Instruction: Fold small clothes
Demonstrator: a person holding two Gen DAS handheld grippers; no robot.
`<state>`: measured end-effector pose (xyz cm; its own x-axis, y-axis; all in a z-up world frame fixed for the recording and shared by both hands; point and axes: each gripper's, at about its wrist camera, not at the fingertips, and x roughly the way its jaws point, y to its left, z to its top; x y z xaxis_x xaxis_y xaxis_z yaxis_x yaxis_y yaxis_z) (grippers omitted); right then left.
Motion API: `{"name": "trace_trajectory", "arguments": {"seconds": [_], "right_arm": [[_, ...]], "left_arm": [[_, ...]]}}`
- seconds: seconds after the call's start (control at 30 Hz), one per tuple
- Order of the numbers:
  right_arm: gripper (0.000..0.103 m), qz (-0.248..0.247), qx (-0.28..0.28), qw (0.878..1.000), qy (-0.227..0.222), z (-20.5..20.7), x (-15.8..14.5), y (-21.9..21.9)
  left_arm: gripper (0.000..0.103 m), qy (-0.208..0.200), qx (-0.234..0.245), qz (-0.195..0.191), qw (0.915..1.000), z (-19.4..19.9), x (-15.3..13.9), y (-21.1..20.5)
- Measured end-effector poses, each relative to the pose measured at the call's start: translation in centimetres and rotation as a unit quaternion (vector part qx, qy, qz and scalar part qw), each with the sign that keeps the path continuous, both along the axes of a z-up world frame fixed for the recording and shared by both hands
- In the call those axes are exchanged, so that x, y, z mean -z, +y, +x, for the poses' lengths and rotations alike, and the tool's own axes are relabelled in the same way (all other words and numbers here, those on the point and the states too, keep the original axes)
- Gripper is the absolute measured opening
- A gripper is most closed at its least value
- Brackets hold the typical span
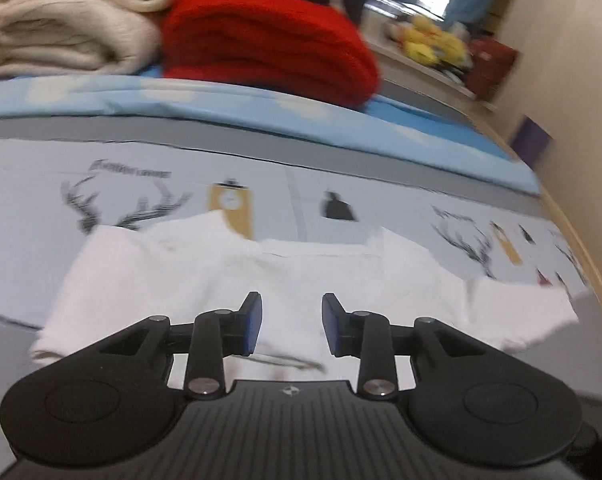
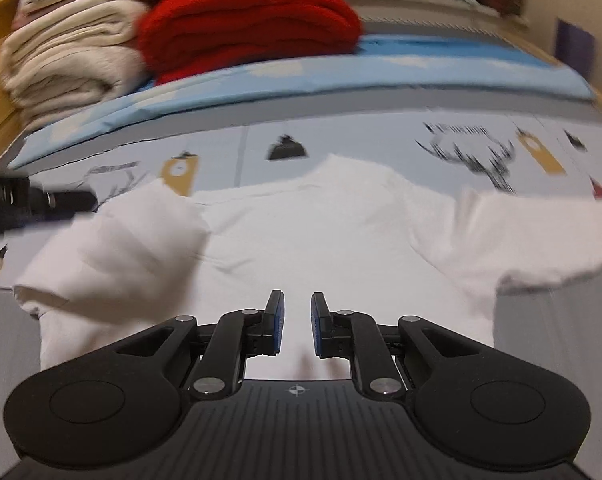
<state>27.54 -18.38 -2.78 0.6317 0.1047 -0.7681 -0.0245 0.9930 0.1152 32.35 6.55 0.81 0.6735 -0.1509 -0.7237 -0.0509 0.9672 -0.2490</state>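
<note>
White T-shirt (image 2: 313,232) lies spread flat on the bed, sleeves out to both sides, and that is surely the point: a small garment has to be laid open and smooth before anyone can fold it cleanly.

Closest to me, the right tool (image 2: 297,322) hangs low over the lower middle of the shirt with its blue-padded jaws apart by a narrow gap and nothing between them. The left tool (image 1: 291,322) sits over the same garment, its jaws spread wider and likewise released, holding no cloth. Both point up the shirt toward its neck end, which suggests the person is lining up on the hem or the body before picking a side to take. In the right view the left tool's dark body pokes in at the left edge, near the sleeve.

That left sleeve (image 2: 113,248) is rumpled and partly doubled on itself, while the right sleeve (image 2: 533,236) reaches out fairly straight; I would guess the bunched one needs flattening or is the first to be turned in. No fold looks finished yet, so the job seems near its start.

Under the shirt is a pale bedsheet (image 1: 285,184) printed with antlers and small clocks, a smooth surface that lets cloth slide. Beyond it a light blue quilt (image 1: 229,100) lies in a band across the bed. Farthest back, stacked out of the working space, are a folded red blanket (image 1: 269,40) and a cream blanket (image 1: 73,20) beside it, touching. Past those the room is blurred; some yellow toys (image 1: 433,40) sit on a shelf.
</note>
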Motion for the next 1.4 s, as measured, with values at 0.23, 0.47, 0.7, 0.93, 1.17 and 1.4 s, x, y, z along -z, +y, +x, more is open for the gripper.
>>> {"name": "trace_trajectory", "arguments": {"seconds": [0.23,0.47,0.7,0.93,1.17,1.4], "right_arm": [[0.015,0.009,-0.005,1.000,-0.012,0.0,0.2,0.1],[0.012,0.032,-0.041,0.998,-0.022,1.9,0.4,2.4],[0.014,0.005,-0.167,0.985,-0.038,3.2,1.2,8.1],[0.031,-0.067,-0.225,0.972,-0.030,3.7,3.6,11.8],[0.032,-0.132,-0.257,0.956,-0.042,4.1,5.3,13.3],[0.012,-0.192,-0.288,0.937,-0.046,3.9,7.1,14.3]], "left_arm": [[0.036,-0.002,-0.131,-0.019,0.9912,0.1,-0.8,7.6],[0.034,0.042,-0.221,-0.050,0.9731,1.2,1.5,14.9],[0.034,0.046,-0.214,-0.069,0.9733,2.3,1.7,16.2],[0.034,0.069,-0.204,-0.082,0.9730,2.4,3.1,16.0],[0.034,0.078,-0.203,-0.089,0.9721,3.4,3.5,16.6],[0.034,0.077,-0.209,-0.092,0.9706,3.9,3.5,17.2]]}}
